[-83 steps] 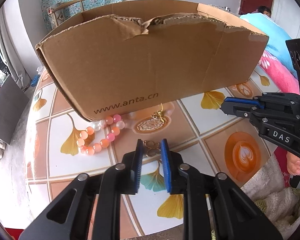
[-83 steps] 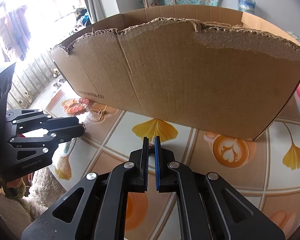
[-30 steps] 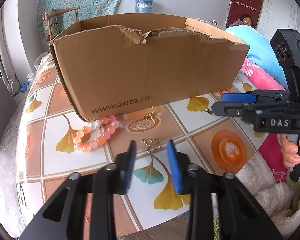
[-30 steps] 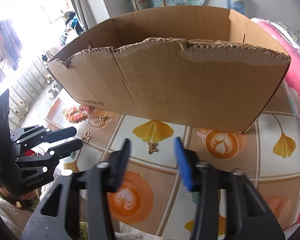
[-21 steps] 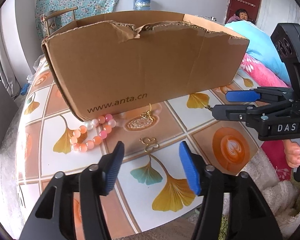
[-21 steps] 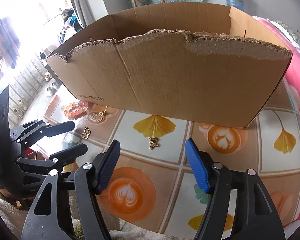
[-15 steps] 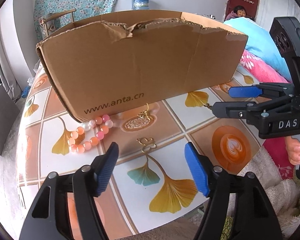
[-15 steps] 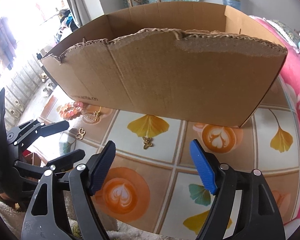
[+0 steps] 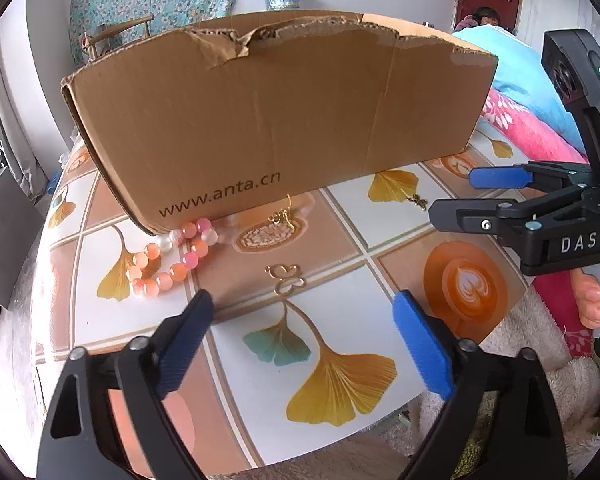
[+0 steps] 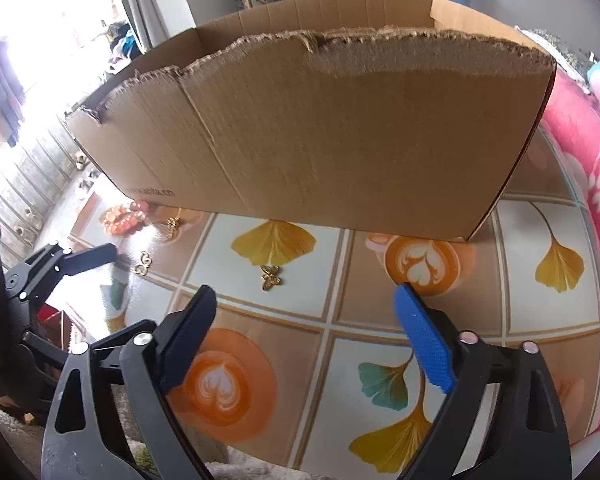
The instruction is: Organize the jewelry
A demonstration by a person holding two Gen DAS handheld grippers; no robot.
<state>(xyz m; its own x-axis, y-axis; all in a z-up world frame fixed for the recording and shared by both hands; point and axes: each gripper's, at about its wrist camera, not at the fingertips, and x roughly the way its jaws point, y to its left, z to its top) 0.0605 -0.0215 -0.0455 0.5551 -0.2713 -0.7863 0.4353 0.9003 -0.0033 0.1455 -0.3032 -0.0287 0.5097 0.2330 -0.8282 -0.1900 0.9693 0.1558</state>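
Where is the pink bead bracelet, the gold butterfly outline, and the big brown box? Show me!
pink bead bracelet (image 9: pixel 168 256), left wrist view, on its orange beads near the box corner.
gold butterfly outline (image 9: pixel 286 279), left wrist view, on the middle of the charm.
big brown box (image 9: pixel 268 120), left wrist view, on its front wall.

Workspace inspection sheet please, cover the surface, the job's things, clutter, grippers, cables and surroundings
Surface: tiled table with leaf and latte prints.
Job's things: bead bracelet, outline butterfly, gold butterfly and gold pendant all lie on the table in front of the box; box contents hidden.
Clutter: nothing seen.
Grippers: left gripper and right gripper both opening, nothing between the jaws.
Cables: nothing seen.
Surroundings: pink blanket, chair, a person by the door.
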